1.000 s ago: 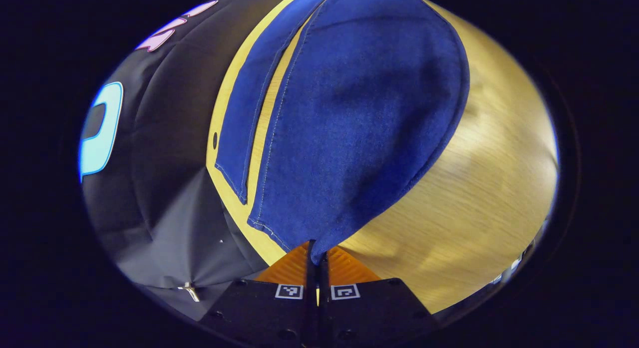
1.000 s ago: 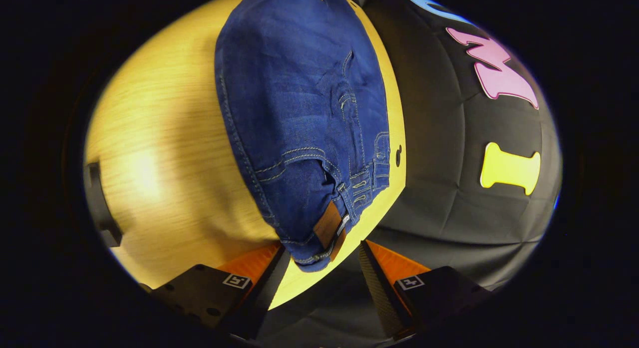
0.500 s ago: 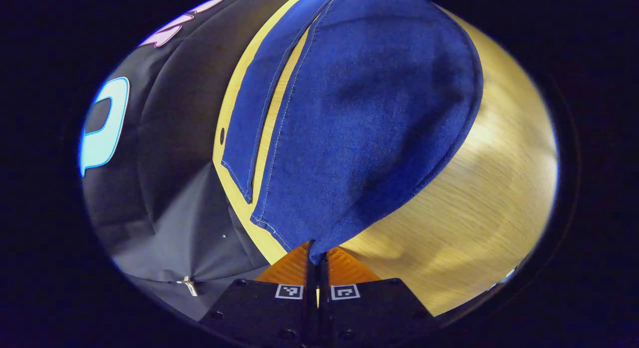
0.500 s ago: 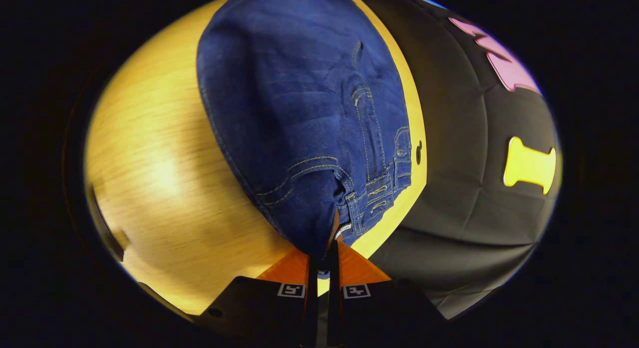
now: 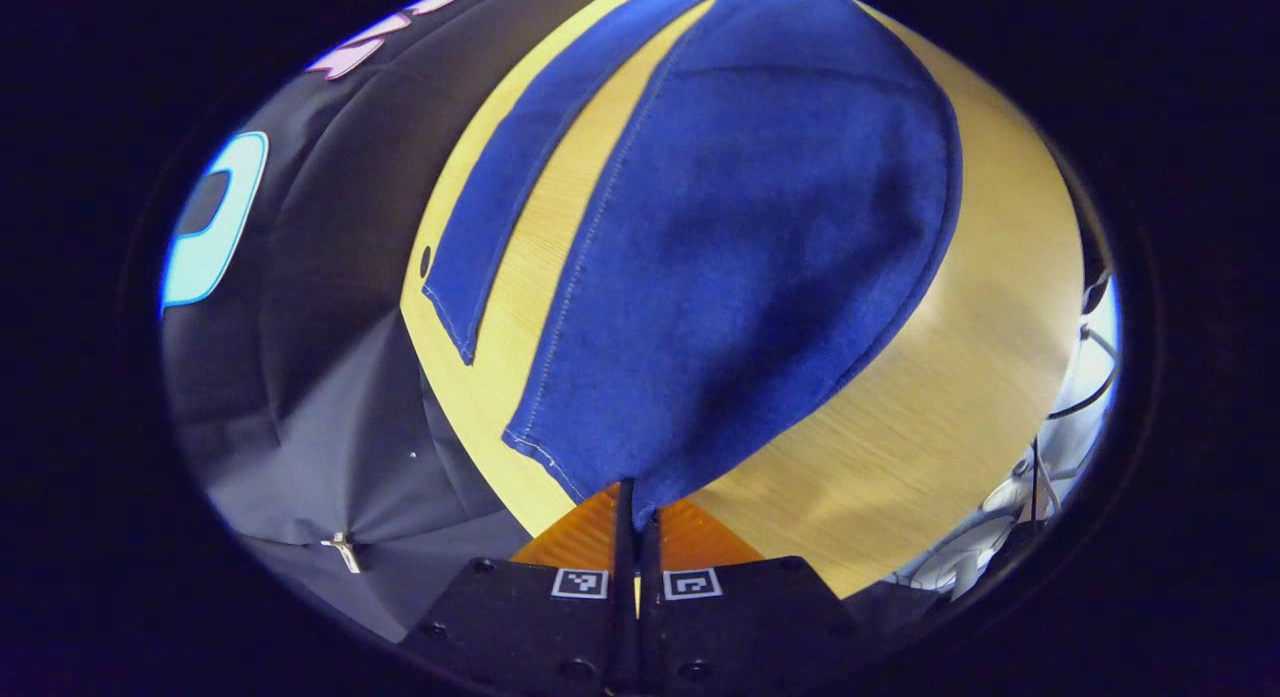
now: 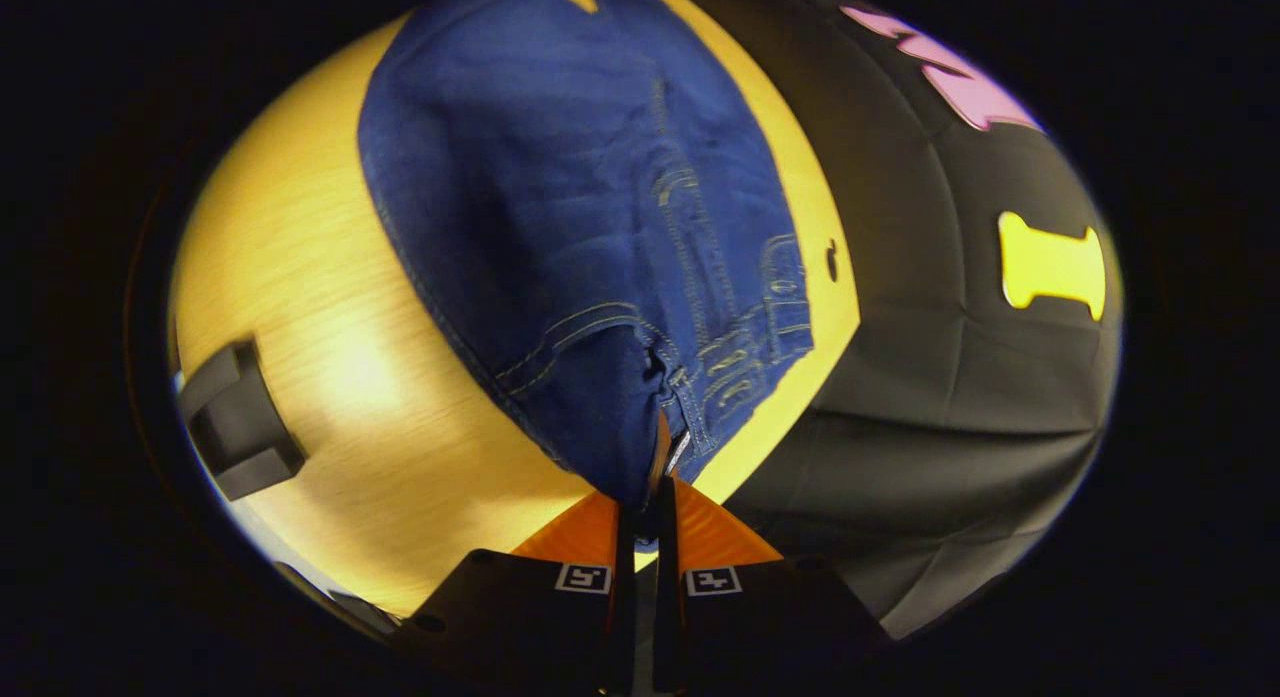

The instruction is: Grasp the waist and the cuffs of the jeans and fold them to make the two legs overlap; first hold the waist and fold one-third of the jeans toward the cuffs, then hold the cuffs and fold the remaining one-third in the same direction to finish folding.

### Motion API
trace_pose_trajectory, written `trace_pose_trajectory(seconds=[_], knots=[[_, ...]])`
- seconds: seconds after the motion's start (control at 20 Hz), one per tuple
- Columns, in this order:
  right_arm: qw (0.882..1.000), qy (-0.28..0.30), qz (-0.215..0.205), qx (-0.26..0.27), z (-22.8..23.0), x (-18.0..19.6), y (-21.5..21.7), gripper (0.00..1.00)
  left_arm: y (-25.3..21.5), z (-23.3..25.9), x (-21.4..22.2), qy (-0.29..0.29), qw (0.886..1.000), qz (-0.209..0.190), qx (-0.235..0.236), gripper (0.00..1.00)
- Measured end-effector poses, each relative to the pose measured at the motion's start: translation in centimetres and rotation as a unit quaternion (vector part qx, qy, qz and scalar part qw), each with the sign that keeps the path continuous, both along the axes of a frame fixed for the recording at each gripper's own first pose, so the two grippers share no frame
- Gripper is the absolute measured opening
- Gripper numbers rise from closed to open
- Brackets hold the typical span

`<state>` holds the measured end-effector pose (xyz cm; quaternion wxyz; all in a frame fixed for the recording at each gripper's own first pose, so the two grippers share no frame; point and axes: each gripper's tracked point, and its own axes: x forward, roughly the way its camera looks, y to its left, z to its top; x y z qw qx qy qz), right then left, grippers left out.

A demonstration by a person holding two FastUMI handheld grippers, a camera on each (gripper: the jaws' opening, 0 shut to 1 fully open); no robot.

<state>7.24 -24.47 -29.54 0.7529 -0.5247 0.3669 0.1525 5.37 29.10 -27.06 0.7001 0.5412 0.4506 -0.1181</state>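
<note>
My left gripper (image 5: 637, 512) is pinched tight on the cuff (image 5: 600, 467) of one leg of the jeans (image 5: 760, 267), my two orange fingers (image 5: 575, 537) pressed together with the denim hem caught between them and no gap left to see. From that pinch the leg rises away from me as a broad blue sheet, lifted off the wooden table (image 5: 960, 407) near my fingers and spreading out ahead. The other leg (image 5: 510, 207) lies flat on the table just beside it, with a strip of bare wood between the two, and its cuff sits close to the table's edge, near a small dark hole in the wood (I cannot tell what it is). Some pale cables (image 5: 1040, 477) hang off the far side of the table. My right gripper (image 6: 645, 512) is likewise closed hard on the waist (image 6: 655, 447), both fingers squeezing the band where a brown patch (image 6: 661, 445) shows edge-on between them. The seat of the jeans (image 6: 560, 207) fans out from that grip, pocket stitching and belt loops (image 6: 775, 277) showing on the side toward the table edge, and the cloth lies mostly on the wooden table (image 6: 330, 377), raised only where I hold it. A dark block (image 6: 240, 422) stands on the table well apart from the denim, off to the side.
</note>
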Motion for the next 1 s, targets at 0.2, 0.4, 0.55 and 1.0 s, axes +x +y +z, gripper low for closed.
trace_pose_trajectory(seconds=[0.2, 0.4, 0.55, 1.0], knots=[[0.99, -0.073, -0.076, 0.099, 7.9, 2.7, 1.8, 0.12, -1.6, 3.2, 1.2, 0.054, 0.996, 0.015, -0.075, 0.06], [0.955, -0.125, -0.161, 0.217, 16.5, 4.9, 4.2, 0.12, -2.2, 6.9, 3.5, 0.135, 0.982, 0.047, -0.123, 0.06], [0.918, -0.136, -0.234, 0.291, 21.0, 5.6, 4.1, 0.12, -1.4, 9.6, 9.1, 0.156, 0.979, 0.055, -0.116, 0.06], [0.83, -0.106, -0.395, 0.379, 25.7, 6.6, 1.7, 0.12, 1.3, 6.4, 27.4, 0.144, 0.973, 0.124, -0.13, 0.06]])
